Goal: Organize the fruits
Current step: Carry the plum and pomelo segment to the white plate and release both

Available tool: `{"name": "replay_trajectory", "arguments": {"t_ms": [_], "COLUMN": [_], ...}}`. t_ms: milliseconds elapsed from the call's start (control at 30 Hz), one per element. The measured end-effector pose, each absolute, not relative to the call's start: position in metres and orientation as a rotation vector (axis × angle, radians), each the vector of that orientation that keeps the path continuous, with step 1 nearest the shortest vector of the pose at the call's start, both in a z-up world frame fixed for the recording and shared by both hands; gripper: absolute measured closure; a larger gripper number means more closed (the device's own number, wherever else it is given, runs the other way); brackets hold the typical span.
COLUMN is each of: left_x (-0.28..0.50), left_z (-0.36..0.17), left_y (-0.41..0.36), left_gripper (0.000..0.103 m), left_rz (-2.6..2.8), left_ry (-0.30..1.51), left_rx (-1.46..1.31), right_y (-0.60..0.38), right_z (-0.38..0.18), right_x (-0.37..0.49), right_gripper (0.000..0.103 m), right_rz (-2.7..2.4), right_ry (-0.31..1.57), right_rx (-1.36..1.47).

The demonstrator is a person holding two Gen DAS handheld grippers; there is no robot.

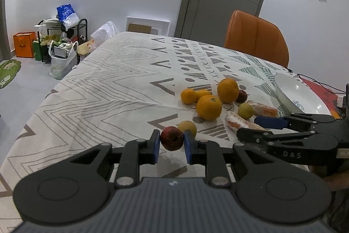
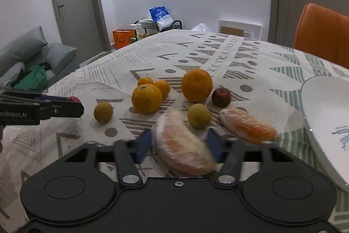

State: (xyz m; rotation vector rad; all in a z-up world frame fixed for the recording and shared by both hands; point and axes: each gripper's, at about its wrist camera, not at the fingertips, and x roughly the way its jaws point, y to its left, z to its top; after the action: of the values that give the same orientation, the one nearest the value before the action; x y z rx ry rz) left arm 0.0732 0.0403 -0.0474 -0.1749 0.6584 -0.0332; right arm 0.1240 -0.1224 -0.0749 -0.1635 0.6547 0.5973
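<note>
My left gripper (image 1: 172,141) is shut on a dark red round fruit (image 1: 172,138), held just above the patterned tablecloth (image 1: 109,91); it shows from the side in the right wrist view as the left gripper (image 2: 72,105). My right gripper (image 2: 178,142) has its blue pads (image 2: 144,145) against a peeled citrus segment (image 2: 183,145), which looks blurred. Beyond it lie several oranges (image 2: 197,85), two small yellow-green fruits (image 2: 199,116), another dark red fruit (image 2: 221,97) and a second peeled segment (image 2: 248,126). A white bowl (image 2: 322,106) stands tilted at the right.
An orange chair (image 1: 255,36) stands at the table's far side. A cable and a red item (image 1: 314,84) lie behind the white bowl (image 1: 281,88). The table's left edge (image 1: 43,102) drops to a floor with bags and a shoe rack (image 1: 63,40).
</note>
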Motion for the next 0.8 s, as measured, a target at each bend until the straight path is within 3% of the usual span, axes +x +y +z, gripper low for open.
{"name": "replay_trajectory", "arguments": {"t_ms": [267, 800], "left_x": [0.075, 0.083], "left_z": [-0.047, -0.037], "left_y": [0.032, -0.001], "left_gripper": [0.081, 0.081], "left_rz": [-0.048, -0.119], "left_ry": [0.655, 0.638], "left_rx": [-0.166, -0.124], "right_y": [-0.137, -0.181], "right_z": [-0.071, -0.057], "right_x": [0.112, 0.093], "right_gripper": [0.063, 0.063], "right_rz": [0.638, 0.588], "right_ry": [0.675, 0.63], "right_rx": [-0.118, 0.003]}}
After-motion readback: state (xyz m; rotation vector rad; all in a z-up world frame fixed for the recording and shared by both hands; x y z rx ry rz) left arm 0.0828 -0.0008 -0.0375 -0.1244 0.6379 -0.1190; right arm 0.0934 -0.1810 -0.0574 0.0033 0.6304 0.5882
